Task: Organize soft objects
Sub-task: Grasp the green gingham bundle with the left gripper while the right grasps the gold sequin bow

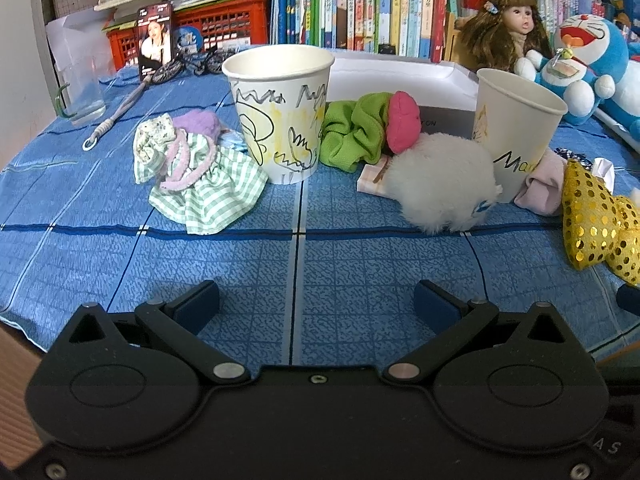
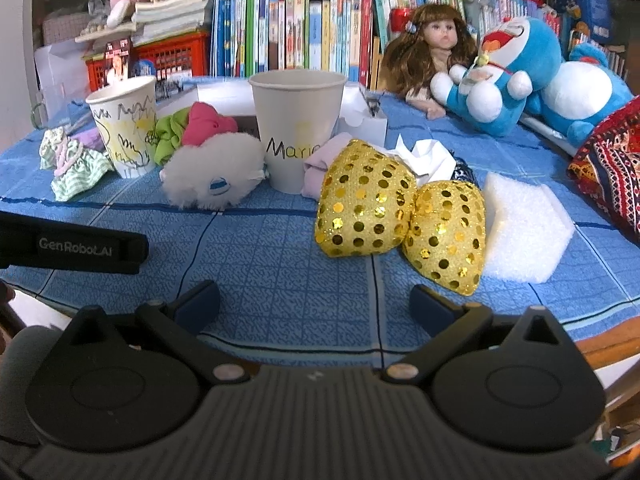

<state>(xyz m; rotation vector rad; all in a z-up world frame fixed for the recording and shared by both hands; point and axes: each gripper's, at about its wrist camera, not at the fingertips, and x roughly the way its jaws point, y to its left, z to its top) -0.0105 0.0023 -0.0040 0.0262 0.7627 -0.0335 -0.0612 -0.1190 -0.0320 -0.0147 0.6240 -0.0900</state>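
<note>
Now | left gripper (image 1: 316,300) spread wide, holding nothing | right gripper (image 2: 314,300) spread wide too, nothing pinched | fluffy toy (image 1: 444,184) lying between cups (image 1: 280,112), likely meant for a cup

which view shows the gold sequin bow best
The right wrist view: the gold sequin bow lies whole and near centre, both lobes visible, beside the white foam block. The left wrist view catches it only at the right edge, partly cut off by the frame.

Blue grid tablecloth (image 1: 240,264) – gold-sequinned bow (image 2: 400,208)
</note>
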